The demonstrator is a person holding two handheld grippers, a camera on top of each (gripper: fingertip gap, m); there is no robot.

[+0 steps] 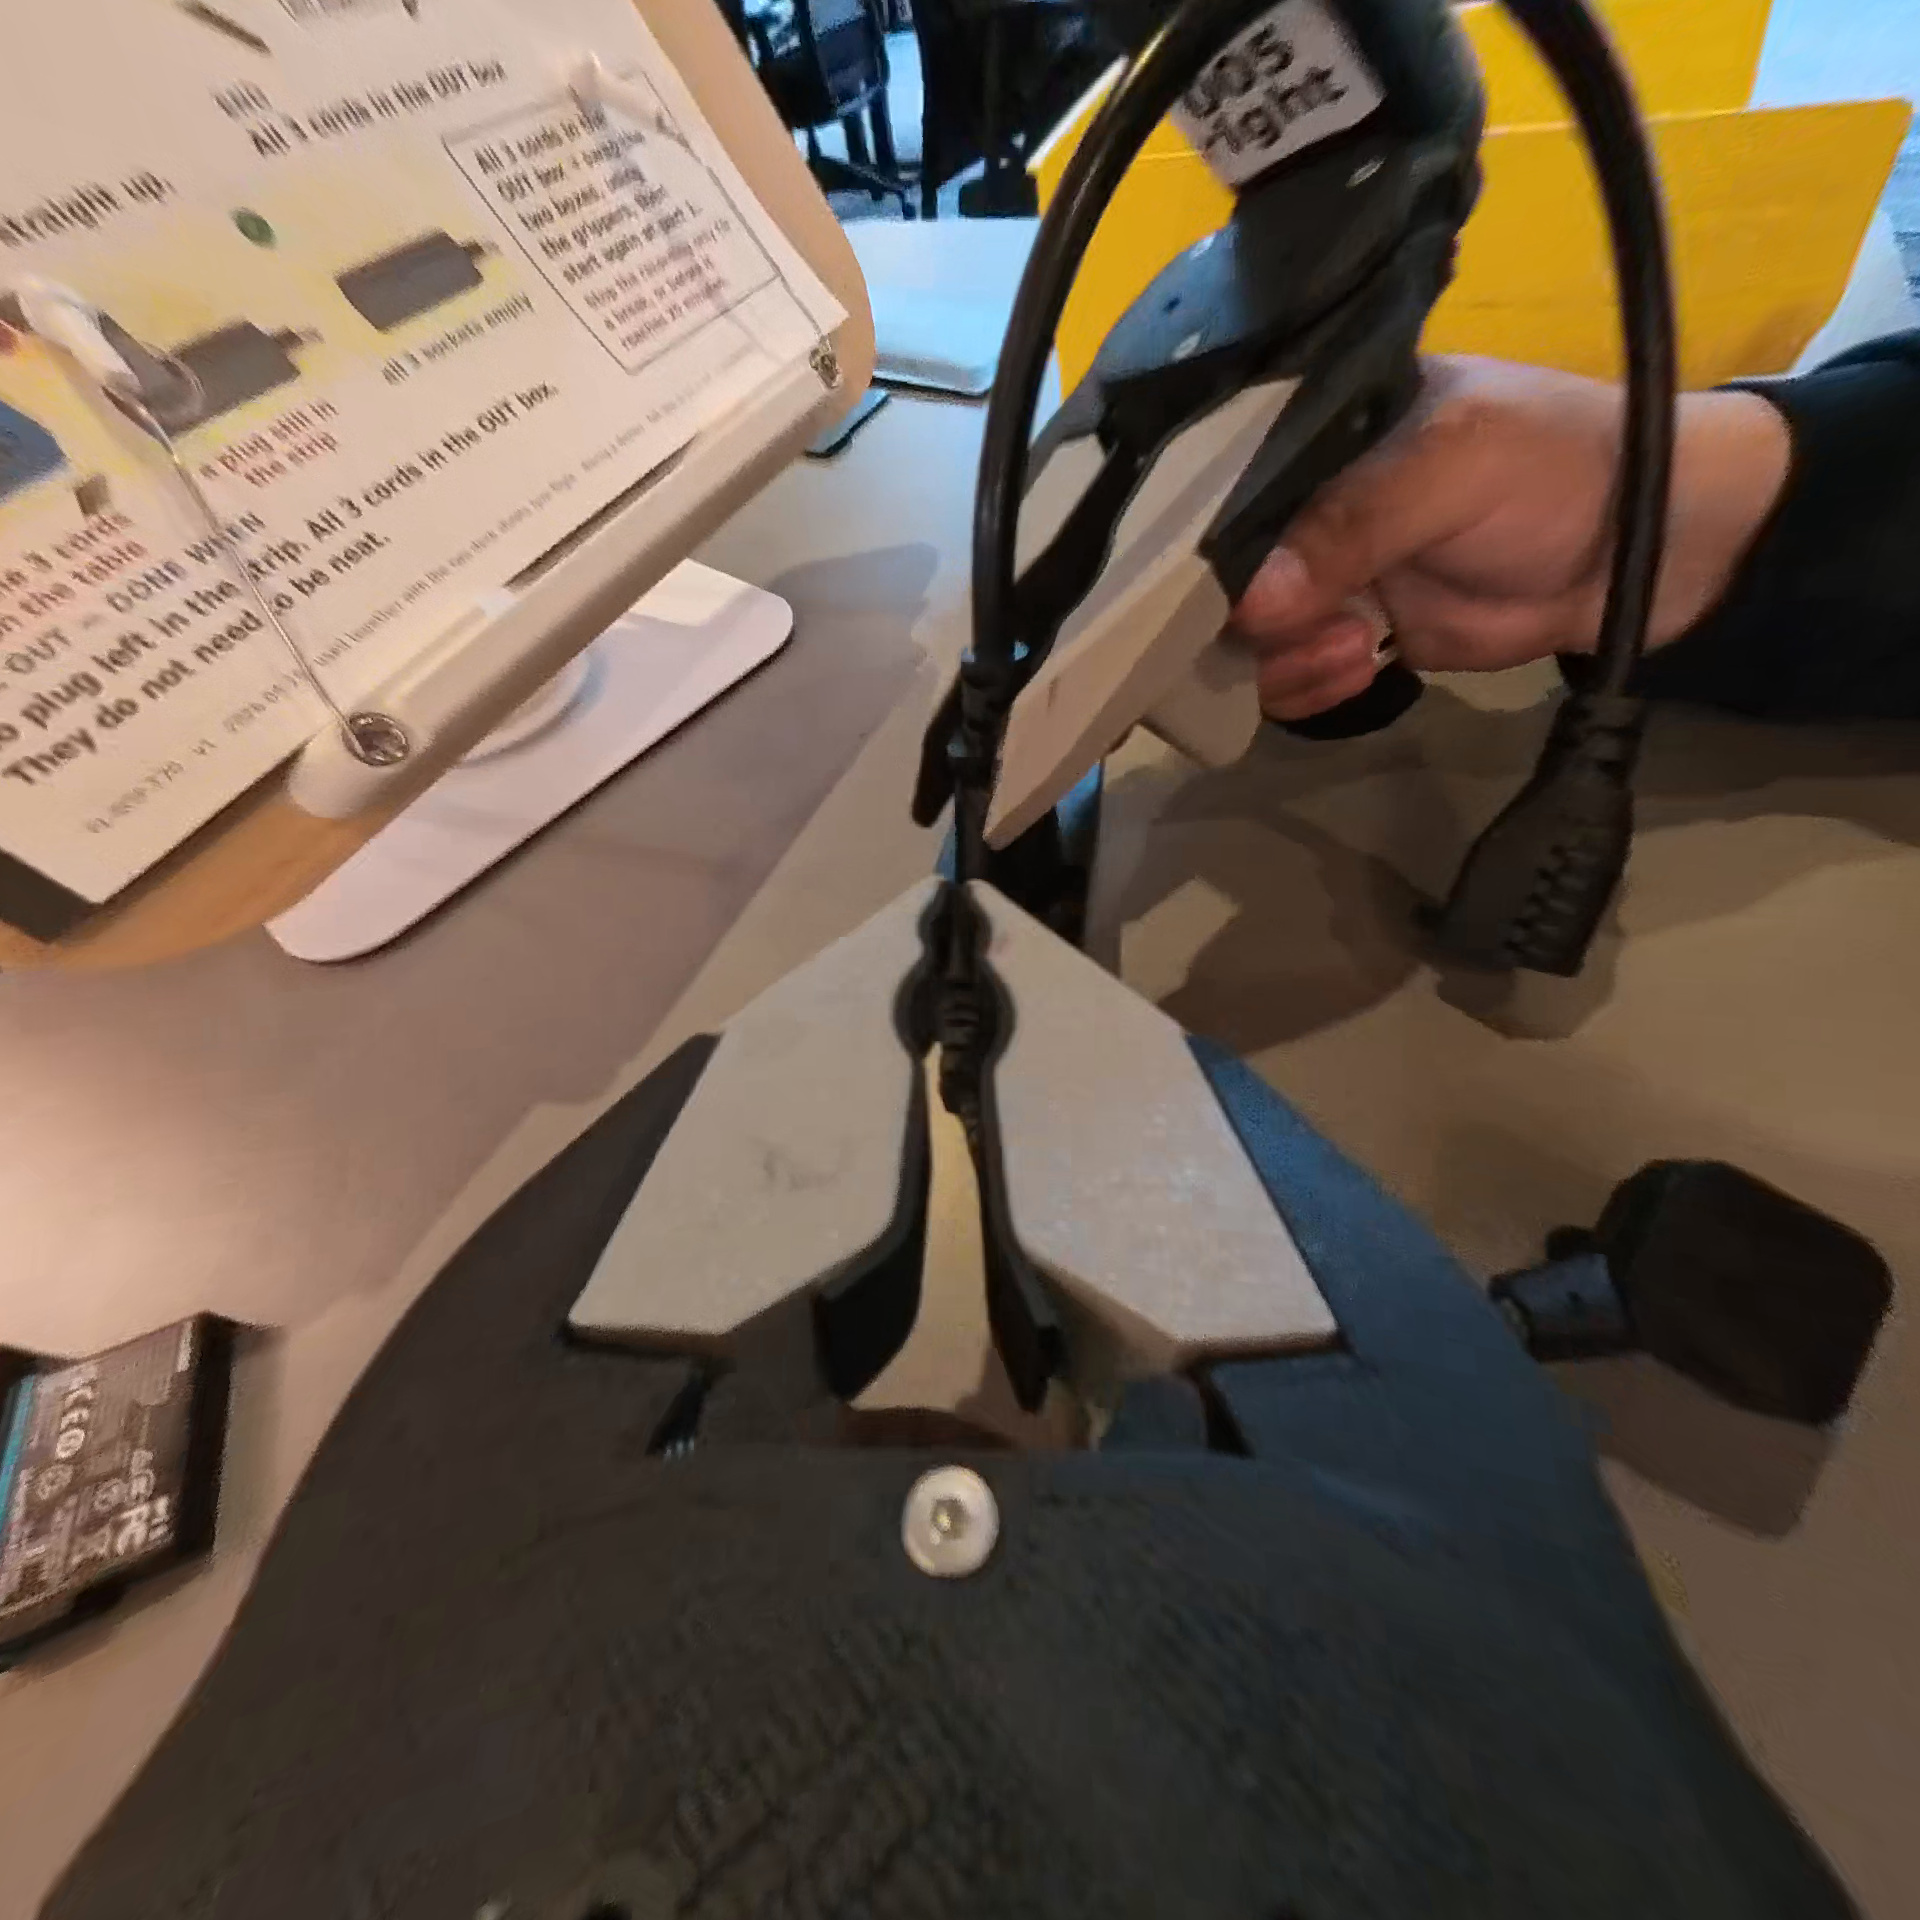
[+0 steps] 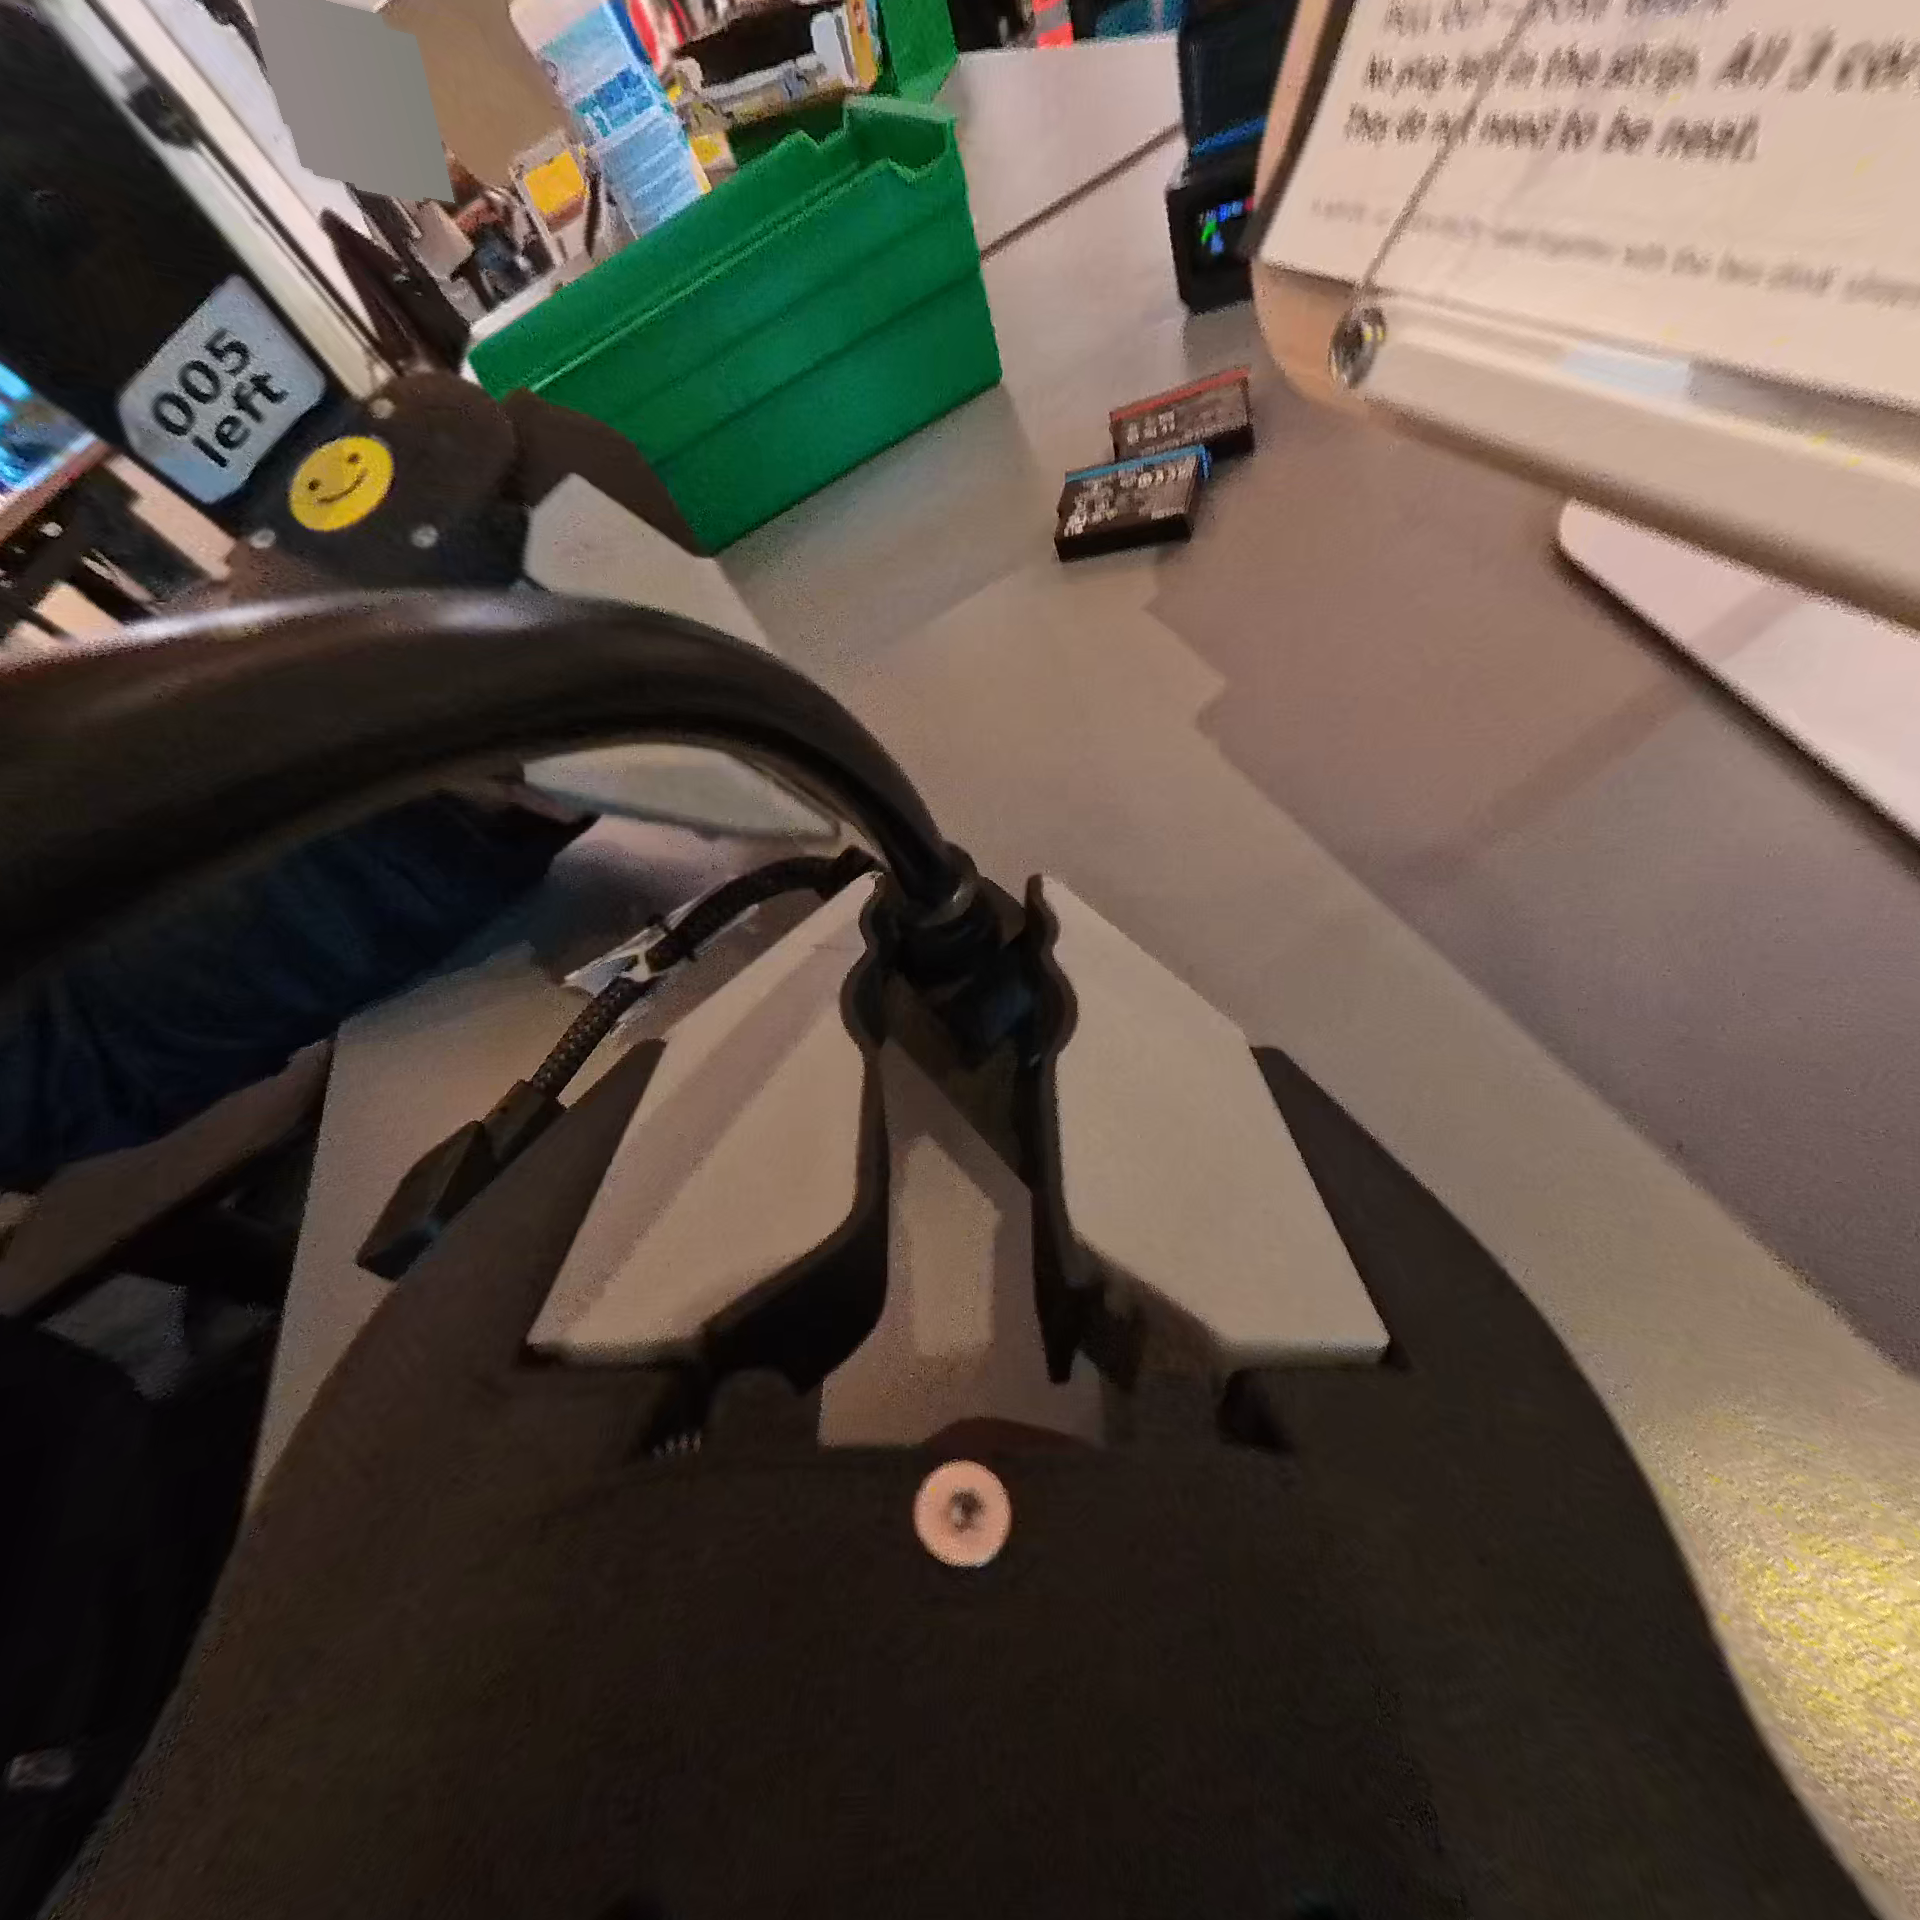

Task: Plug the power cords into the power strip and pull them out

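My left gripper [image 1: 956,966] was clamped on a thin black stretch of the power cord [image 1: 1049,343], the grey fingers [image 1: 790,1132] pressed together around its ribbed sleeve at their tips. My right gripper [image 2: 961,982] was likewise closed on the cord, its pale fingers [image 2: 1153,1143] pinching the thick collar where the cable meets the plug body. From that pinch the cord rose and swept in a broad black arch to the left of the grip in the right wrist view.

In the left wrist view the same cord climbed from my left fingertips, looped high over the right gripper [image 1: 1039,717], and came down on the far side of it, ending in a ribbed black connector [image 1: 1538,862] that hung just above the table [image 1: 1558,1091]. The hand [image 1: 1455,540] holding the right gripper sat inside that loop. Nearer than the cord's loop, and right of my left gripper, a second black plug [image 1: 1725,1288] lay flat on the table.

Left of the cord stood an instruction sheet on a white stand [image 1: 540,727], tilted back. Beyond the cord was a yellow box [image 1: 1621,229]. A small black battery [image 1: 94,1455] lay at the left edge, well apart from the cord.

From the right wrist view, a green bin [image 2: 790,312] stood behind the cord's arch, and two more small batteries [image 2: 1143,488] lay side by side on the table to the right of the bin. The left gripper's body [image 2: 343,468], with a yellow smiley sticker, showed above the arch. I could not see the power strip in either view.
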